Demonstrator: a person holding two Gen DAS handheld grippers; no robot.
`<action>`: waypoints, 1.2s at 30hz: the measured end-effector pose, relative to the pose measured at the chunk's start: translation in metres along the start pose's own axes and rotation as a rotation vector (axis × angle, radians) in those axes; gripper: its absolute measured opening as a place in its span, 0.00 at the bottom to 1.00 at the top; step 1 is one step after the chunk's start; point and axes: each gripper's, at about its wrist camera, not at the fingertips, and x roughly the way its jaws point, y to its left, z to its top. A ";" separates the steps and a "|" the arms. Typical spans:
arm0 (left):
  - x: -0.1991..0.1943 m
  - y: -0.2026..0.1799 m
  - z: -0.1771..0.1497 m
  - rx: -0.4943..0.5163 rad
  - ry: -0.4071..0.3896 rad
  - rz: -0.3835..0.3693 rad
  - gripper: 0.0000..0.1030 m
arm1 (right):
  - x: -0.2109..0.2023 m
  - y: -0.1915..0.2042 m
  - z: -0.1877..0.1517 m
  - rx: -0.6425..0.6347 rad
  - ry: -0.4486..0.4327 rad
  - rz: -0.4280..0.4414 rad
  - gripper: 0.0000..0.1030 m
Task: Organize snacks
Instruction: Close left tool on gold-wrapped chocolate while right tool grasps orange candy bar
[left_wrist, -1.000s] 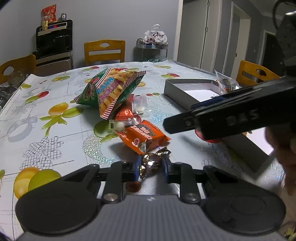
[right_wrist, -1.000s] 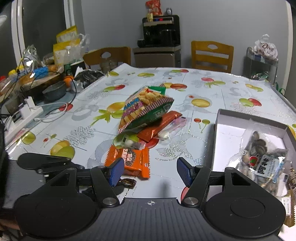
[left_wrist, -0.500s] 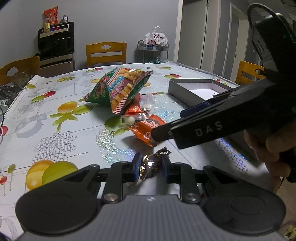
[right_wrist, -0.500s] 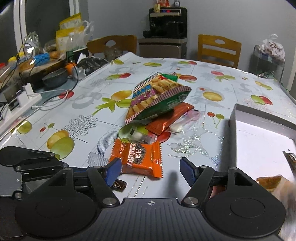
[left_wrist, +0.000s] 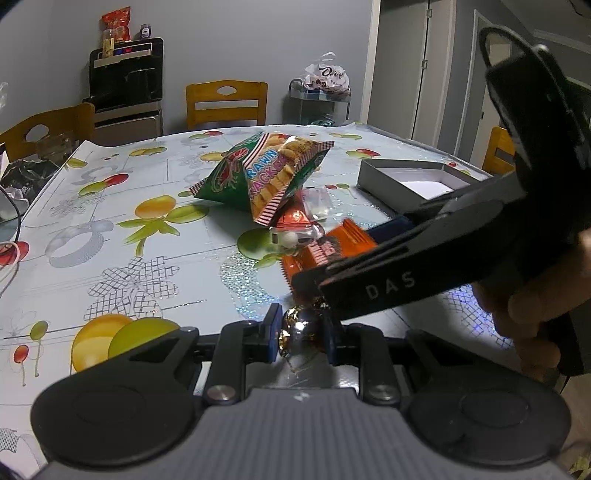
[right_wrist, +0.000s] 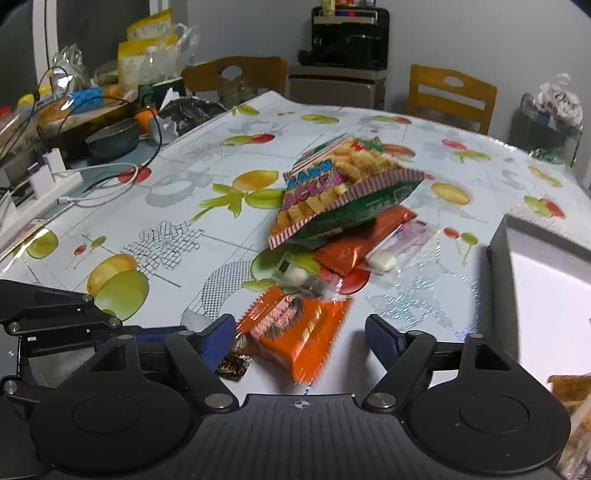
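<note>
In the left wrist view, the left gripper (left_wrist: 301, 338) is clamped on a foil candy (left_wrist: 300, 332), its blue pads pressed against both sides just above the table (left_wrist: 110, 229). The candy's right side and the right pad are partly covered by the right gripper (left_wrist: 417, 266), which reaches in from the right edge as a dark bar; the hand (left_wrist: 532, 306) holding it is cut off at the frame edge. That bar also hides much of the orange packet (left_wrist: 325, 247) and the near corner of the box (left_wrist: 391, 177), whose floor shows only as a white patch.

Behind the packet lies a heap: the cracker bag (left_wrist: 266, 173) rests tilted on a red wrapper (left_wrist: 291, 219), with a clear sachet (left_wrist: 295, 238) in front and another clear one (left_wrist: 317, 201) behind.

In the right wrist view, the right gripper (right_wrist: 301, 334) is spread wide, holding nothing, its fingers on either side of the orange packet (right_wrist: 295, 332), which looks blurred. Whether the pads touch it I cannot tell. At the left finger, a dark twist of candy wrapper (right_wrist: 232, 365) peeks out, probably the candy's tail. The left gripper's frame (right_wrist: 55, 317) is cropped at the left edge. The cracker bag (right_wrist: 340, 184) lies beyond, and the box (right_wrist: 509, 280) is cut off at the right.
</note>
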 end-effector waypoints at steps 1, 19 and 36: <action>0.001 0.000 0.000 -0.001 0.001 0.000 0.19 | -0.001 0.000 0.000 -0.002 -0.005 0.002 0.64; 0.001 -0.002 0.002 0.006 -0.001 0.004 0.19 | -0.018 -0.011 0.001 0.055 -0.061 0.063 0.26; -0.008 -0.014 0.017 0.036 -0.034 0.021 0.19 | -0.046 -0.025 -0.002 0.082 -0.112 0.070 0.21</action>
